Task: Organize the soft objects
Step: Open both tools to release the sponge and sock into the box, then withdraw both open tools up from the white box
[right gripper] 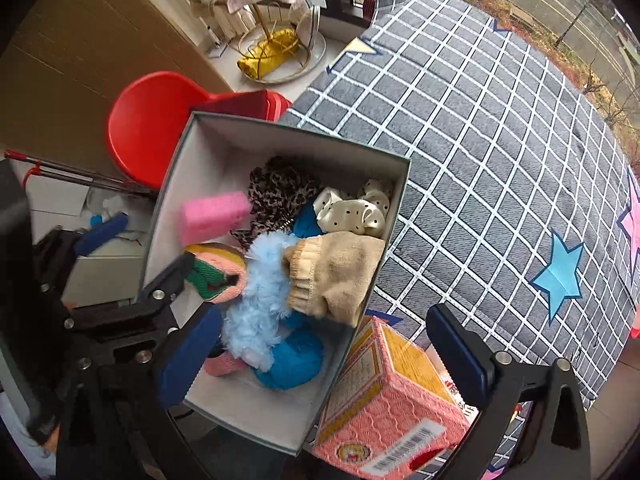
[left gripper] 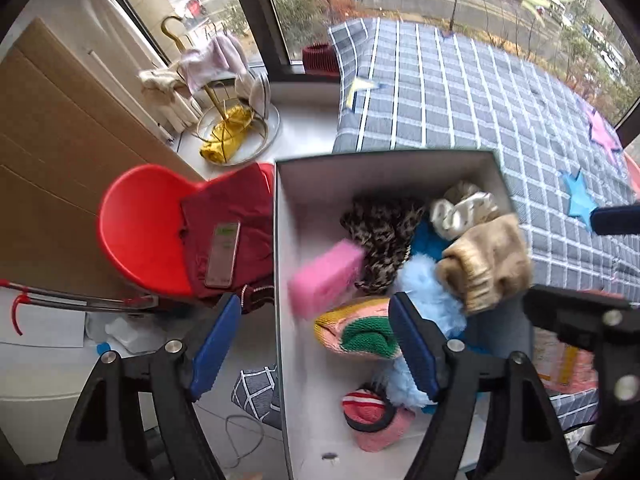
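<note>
A grey open box holds soft things: a pink sponge, a leopard-print cloth, a light blue fluffy piece, a beige knit hat, a cream dotted bow, a striped knit piece and blue yarn. My left gripper is open and empty above the box's left wall. My right gripper is open and empty over the box's near right corner.
A pink carton lies beside the box on the grey checked blanket. A red chair at left holds a dark red cloth and a phone. A gold rack with cloths stands by the window.
</note>
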The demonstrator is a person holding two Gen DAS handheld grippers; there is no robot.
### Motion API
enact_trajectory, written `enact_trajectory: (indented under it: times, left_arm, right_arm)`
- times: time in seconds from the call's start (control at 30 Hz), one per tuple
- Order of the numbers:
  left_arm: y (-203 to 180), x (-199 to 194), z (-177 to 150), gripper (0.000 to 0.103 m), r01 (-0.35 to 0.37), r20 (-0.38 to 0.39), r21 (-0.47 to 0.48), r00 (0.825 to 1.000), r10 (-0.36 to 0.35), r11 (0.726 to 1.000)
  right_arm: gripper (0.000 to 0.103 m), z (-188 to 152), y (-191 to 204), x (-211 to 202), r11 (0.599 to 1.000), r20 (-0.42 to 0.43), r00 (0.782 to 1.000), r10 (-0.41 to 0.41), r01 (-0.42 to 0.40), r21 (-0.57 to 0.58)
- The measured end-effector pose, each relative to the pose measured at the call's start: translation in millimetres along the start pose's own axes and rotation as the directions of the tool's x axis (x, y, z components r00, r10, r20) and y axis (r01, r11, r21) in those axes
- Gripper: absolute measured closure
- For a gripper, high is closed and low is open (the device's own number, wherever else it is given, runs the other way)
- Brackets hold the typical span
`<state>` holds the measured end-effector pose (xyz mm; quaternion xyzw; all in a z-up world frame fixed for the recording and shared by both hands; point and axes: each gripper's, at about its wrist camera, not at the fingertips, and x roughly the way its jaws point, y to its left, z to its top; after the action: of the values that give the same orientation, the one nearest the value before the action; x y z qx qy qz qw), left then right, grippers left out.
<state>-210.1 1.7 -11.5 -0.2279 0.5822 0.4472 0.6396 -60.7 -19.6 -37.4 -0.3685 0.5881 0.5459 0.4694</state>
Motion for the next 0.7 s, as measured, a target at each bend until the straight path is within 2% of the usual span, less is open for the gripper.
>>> enact_trajectory:
  times: [0.07, 0.1, 0.2, 0.33, 0.47, 0.7]
  left_arm:
    - [0, -2, 4, 0.022, 0.105, -0.045, 0.009, 0.994, -0.104, 0.994]
    - [-2, 1, 4, 0.022, 0.182, -0.094, 0.023, 0.979, -0.179, 0.983]
    - [-4, 2, -3, 0.022, 0.246, -0.128, 0.007, 0.962, -0.243, 0.969]
    - [2, 5, -11, 0.022, 0.269, -0.168, -0.067, 0.946, -0.276, 0.961]
    - [3, 4, -19, 0.022, 0.211, -0.178, -0.104, 0.957, -0.227, 0.972]
    - [10, 0, -31, 0.022, 0.197, -0.178, -0.116, 0.960, -0.215, 0.974]
  right_arm:
    - [0.000, -4, 2, -13, 1.000, 0.030, 1.000, 0.005, -0.005, 0.006]
    - [0.000, -5, 3, -17, 1.000, 0.041, 0.999, 0.008, -0.008, 0.008]
    - [0.000, -10, 8, -28, 1.000, 0.060, 0.998, 0.007, -0.008, 0.008]
    - [0.000, -16, 14, -37, 1.000, 0.058, 0.998, -0.002, 0.003, -0.007]
    - [0.000, -22, 16, -41, 1.000, 0.060, 0.998, -0.014, 0.015, -0.016]
    - [0.000, -24, 25, -38, 0.999, 0.042, 0.999, -0.025, 0.027, -0.047]
